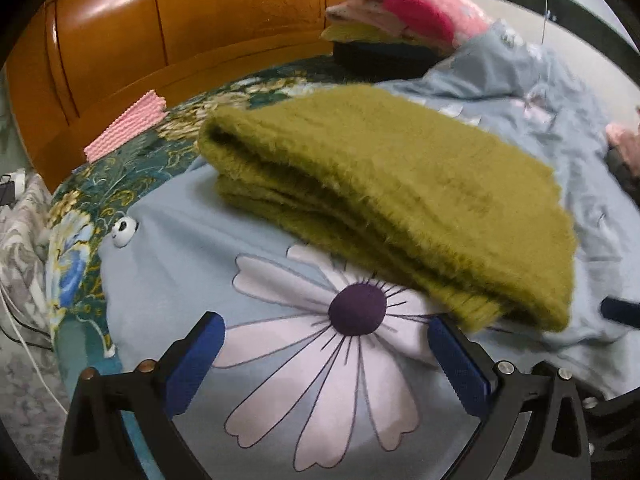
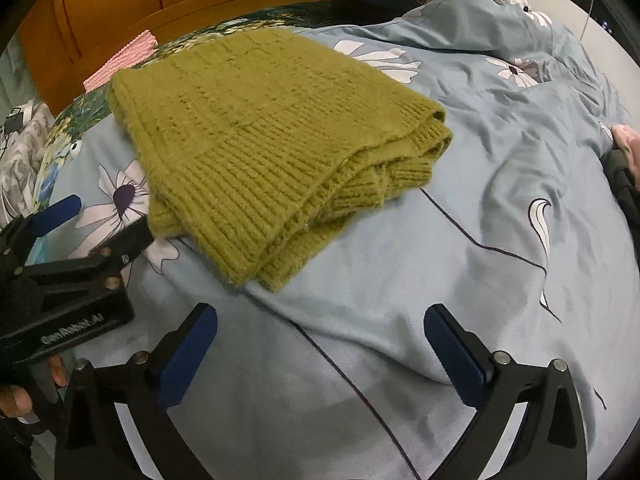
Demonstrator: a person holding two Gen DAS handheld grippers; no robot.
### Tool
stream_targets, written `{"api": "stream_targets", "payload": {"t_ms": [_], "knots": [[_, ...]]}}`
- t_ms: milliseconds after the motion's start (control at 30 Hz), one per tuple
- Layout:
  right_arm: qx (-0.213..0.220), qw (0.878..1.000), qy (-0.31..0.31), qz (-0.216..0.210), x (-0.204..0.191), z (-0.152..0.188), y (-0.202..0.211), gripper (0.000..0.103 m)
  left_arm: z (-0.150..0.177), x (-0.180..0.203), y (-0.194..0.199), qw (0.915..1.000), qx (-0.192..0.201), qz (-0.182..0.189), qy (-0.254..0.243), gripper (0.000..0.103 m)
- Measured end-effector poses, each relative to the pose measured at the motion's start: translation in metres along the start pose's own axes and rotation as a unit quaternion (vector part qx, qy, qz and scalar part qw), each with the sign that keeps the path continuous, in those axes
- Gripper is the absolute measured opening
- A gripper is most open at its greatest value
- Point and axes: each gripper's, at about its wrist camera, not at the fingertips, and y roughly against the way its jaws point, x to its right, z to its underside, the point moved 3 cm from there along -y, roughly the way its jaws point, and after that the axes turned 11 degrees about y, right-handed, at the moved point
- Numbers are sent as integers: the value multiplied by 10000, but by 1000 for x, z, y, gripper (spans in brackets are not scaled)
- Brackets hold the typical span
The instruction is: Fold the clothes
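A folded olive-green knit sweater (image 1: 384,184) lies in several layers on the light blue flowered bed cover (image 1: 192,248). It also shows in the right wrist view (image 2: 256,136). My left gripper (image 1: 326,332) is open and empty, just in front of the sweater's near edge. It also shows in the right wrist view (image 2: 100,220), at the sweater's left side. My right gripper (image 2: 320,320) is open and empty, a little short of the sweater's near corner. A blue fingertip of it (image 1: 618,310) shows at the right edge of the left wrist view.
A stack of folded clothes (image 1: 400,20), pink on top, sits at the far side by the orange wooden headboard (image 1: 180,20). A pink ribbed cloth (image 1: 128,124) lies at the bed's far left edge. A dark garment (image 2: 628,192) lies at the right.
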Motion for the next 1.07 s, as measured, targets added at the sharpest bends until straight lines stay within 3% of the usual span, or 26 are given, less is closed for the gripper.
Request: {"api": "stream_targets", "payload": {"t_ms": [367,1067], "knots": [[7,10000,19,88,0,-2,-5,103,9,-5,-12,9998,-71,-141,84,103],[-55,9999,-21,86,-1,-8,-7,103,17,-6,-10,9988,479,-110,16,103]]}}
